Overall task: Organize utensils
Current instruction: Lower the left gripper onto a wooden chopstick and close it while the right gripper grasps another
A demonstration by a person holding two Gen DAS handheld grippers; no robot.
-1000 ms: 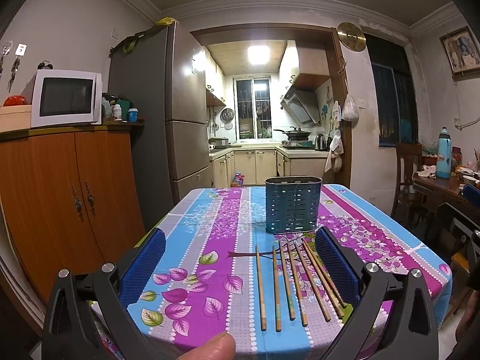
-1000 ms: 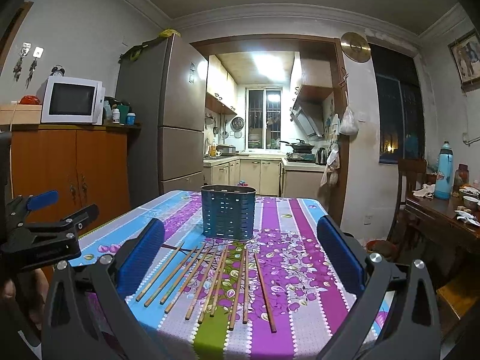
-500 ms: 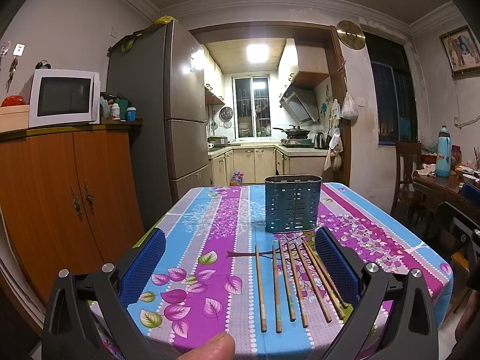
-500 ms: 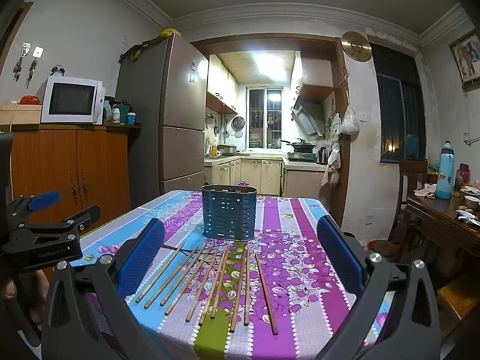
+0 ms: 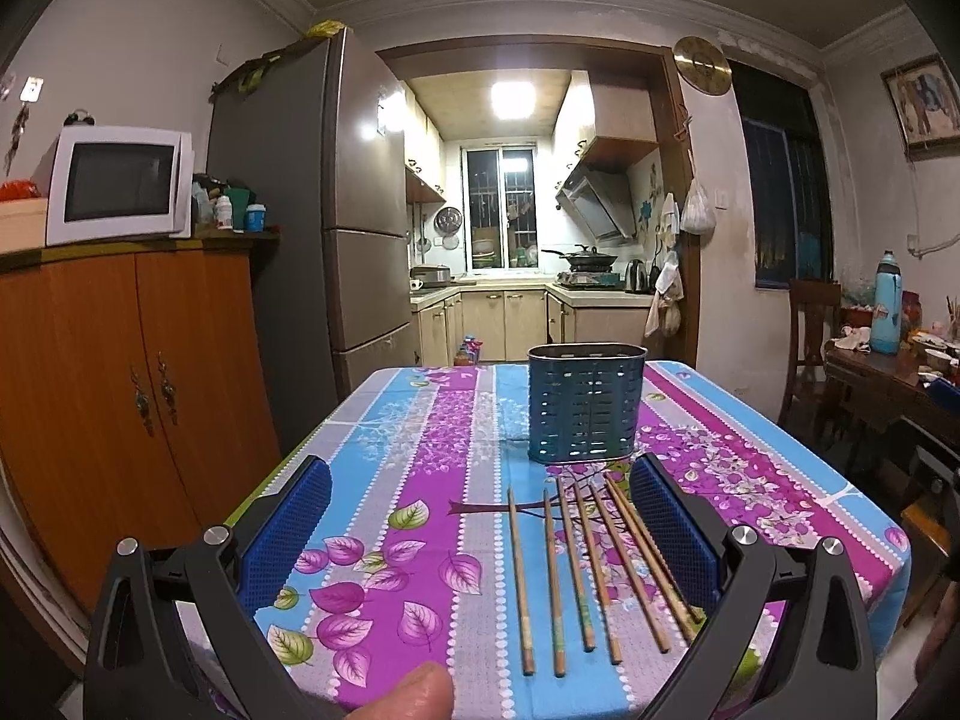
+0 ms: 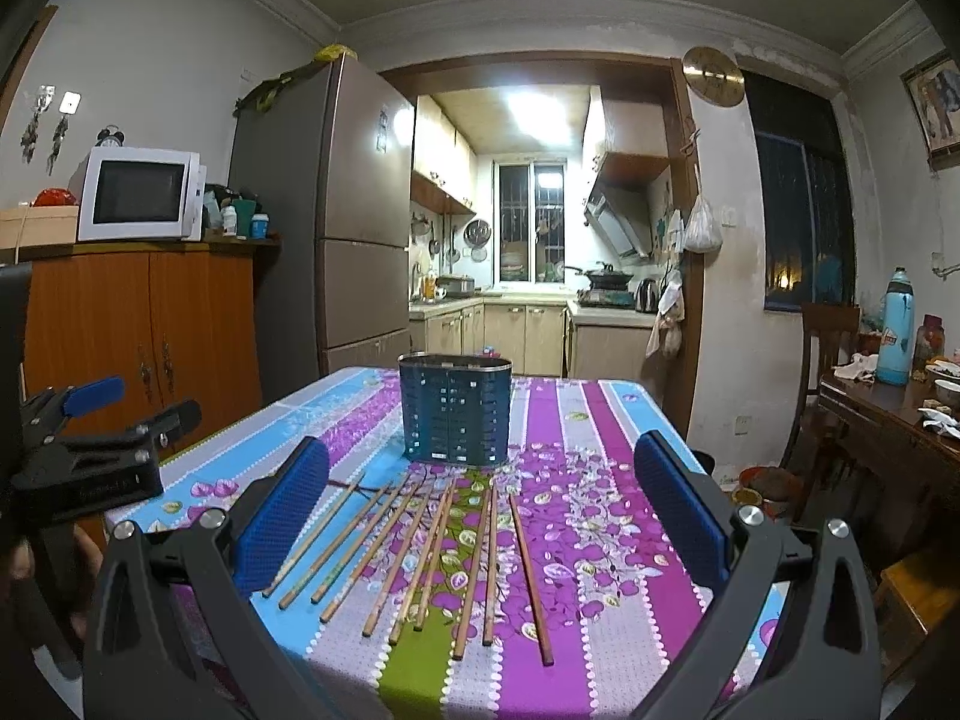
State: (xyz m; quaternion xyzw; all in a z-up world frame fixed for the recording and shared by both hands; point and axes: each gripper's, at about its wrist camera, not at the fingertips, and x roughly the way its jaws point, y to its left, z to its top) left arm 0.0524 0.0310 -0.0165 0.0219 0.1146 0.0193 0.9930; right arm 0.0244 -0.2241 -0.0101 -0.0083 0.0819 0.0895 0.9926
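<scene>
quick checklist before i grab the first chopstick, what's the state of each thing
1. Right tool open, nothing held: ok.
2. Left tool open, nothing held: ok.
3. Chopsticks flat on the table, fanned out with the near ends apart: ok.
4. Holder upright just beyond the chopsticks: ok.
5. Holder inside free of other items: cannot tell, the rim hides it.
6. Tools apart from each other: ok, left one sits off to the right tool's left.

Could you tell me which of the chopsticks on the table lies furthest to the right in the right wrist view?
It is the darker, reddish-brown chopstick, lying apart at the right end of the fanned row, nearest the right gripper's right-hand pad.
</scene>
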